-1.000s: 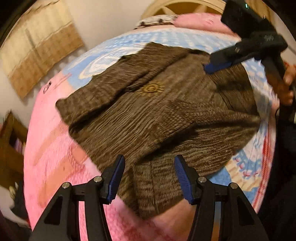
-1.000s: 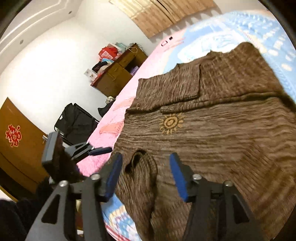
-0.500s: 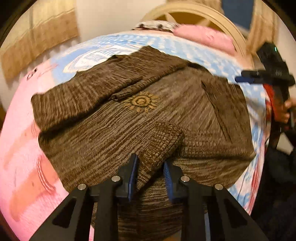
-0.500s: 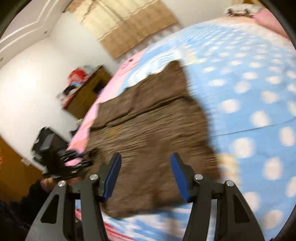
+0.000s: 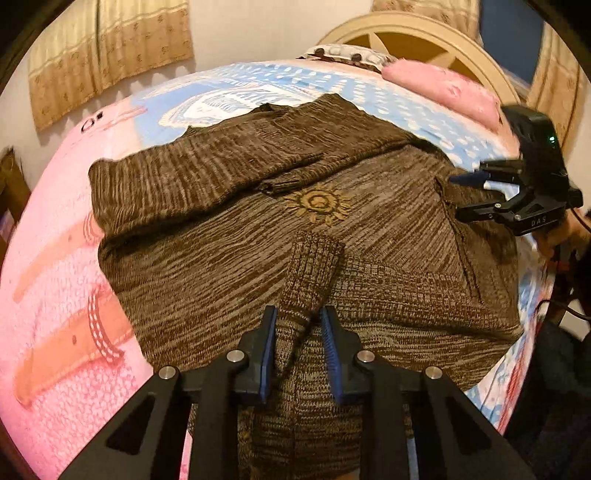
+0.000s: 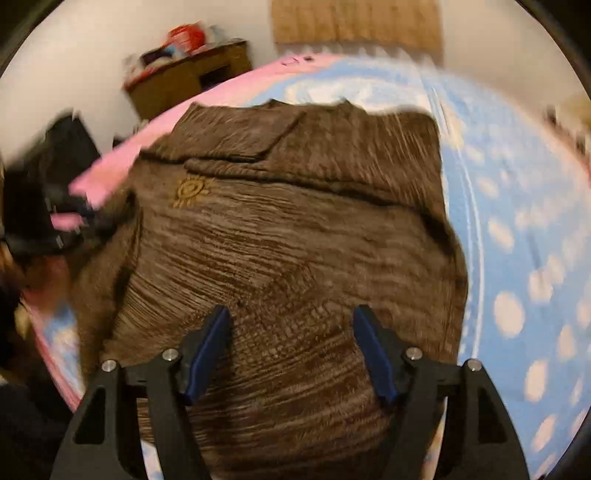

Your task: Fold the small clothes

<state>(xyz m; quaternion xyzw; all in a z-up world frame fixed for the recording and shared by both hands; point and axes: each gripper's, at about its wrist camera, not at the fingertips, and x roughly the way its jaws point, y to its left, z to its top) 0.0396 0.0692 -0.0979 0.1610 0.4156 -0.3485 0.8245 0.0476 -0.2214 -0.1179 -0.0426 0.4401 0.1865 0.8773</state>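
Note:
A brown knit sweater (image 5: 229,236) with a yellow sun emblem (image 5: 317,203) lies spread on the bed; it also shows in the right wrist view (image 6: 295,236). One sleeve is folded across its far side. My left gripper (image 5: 297,325) is shut on the near sleeve's cuff (image 5: 310,273), which lies over the sweater's body. My right gripper (image 6: 291,339) is open and empty, hovering over the sweater's near part; it also shows in the left wrist view (image 5: 480,195) at the sweater's right edge.
The bed has a pink and blue patterned cover (image 5: 66,295). A pink pillow (image 5: 439,88) and a round headboard (image 5: 406,33) are at the far end. A wooden dresser (image 6: 192,77) stands by the wall, beyond the bed.
My left gripper closed on the sleeve cuff and carried it over the sweater's body. My right gripper swung away from the sleeve to the sweater's other side, staying open.

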